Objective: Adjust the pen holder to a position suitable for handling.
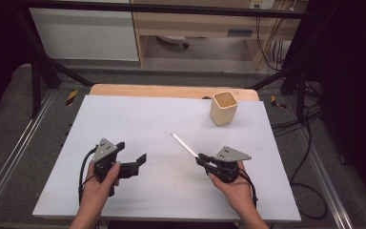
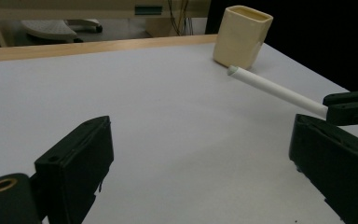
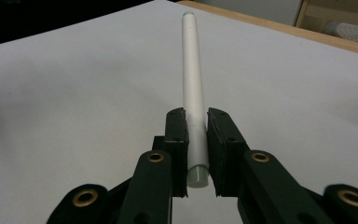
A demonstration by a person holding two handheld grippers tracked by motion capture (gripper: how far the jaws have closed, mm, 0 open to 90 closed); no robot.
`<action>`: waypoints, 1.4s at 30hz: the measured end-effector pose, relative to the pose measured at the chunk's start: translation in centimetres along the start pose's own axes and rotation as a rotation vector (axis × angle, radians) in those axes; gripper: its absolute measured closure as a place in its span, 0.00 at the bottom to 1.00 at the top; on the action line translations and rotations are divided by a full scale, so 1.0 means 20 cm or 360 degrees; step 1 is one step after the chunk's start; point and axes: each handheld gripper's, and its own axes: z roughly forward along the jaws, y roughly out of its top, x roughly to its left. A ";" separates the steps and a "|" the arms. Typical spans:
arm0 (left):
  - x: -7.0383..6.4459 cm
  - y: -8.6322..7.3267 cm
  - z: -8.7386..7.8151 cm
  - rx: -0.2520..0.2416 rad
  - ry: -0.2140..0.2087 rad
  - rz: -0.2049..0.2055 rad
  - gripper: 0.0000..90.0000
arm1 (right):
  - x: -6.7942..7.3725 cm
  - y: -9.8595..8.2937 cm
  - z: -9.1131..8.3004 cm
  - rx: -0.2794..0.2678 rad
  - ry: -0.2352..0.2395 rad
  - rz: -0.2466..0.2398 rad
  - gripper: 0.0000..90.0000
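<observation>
A white marker pen (image 3: pixel 193 88) sits clamped between the jaws of my right tongs (image 3: pixel 196 140), gripped near its butt end, the rest of its barrel pointing straight out ahead of the jaws. From the high view the pen (image 1: pixel 185 145) angles up and to the left from my right tongs (image 1: pixel 203 159), out over the white surface (image 1: pixel 138 119), roughly at the middle of the sheet. Its free tip is capped and rounded, and in the left gripper view the pen (image 2: pixel 275 89) runs from that tip, which lies near the base of the cup, to the far tongs at the right edge.

A cream, square-sided cup (image 1: pixel 223 108) stands upright toward the far right of the surface, beyond the pen's tip and apart from it; in the left gripper view the cup (image 2: pixel 241 37) shows an open mouth.

My left tongs (image 1: pixel 134 155) hover at the near left, jaws wide apart with nothing between them, well apart from the pen. My left hand (image 1: pixel 97 183) and right hand (image 1: pixel 233 183) each wrap a handle, cables trailing back. A wooden edge (image 1: pixel 171 90) borders the far side of the white surface.
</observation>
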 end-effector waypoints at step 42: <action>-0.17 0.11 0.23 -0.0127 -0.0420 -0.0290 0.08 | 0.08 0.05 -0.08 -0.0215 -0.0024 -0.0060 0.88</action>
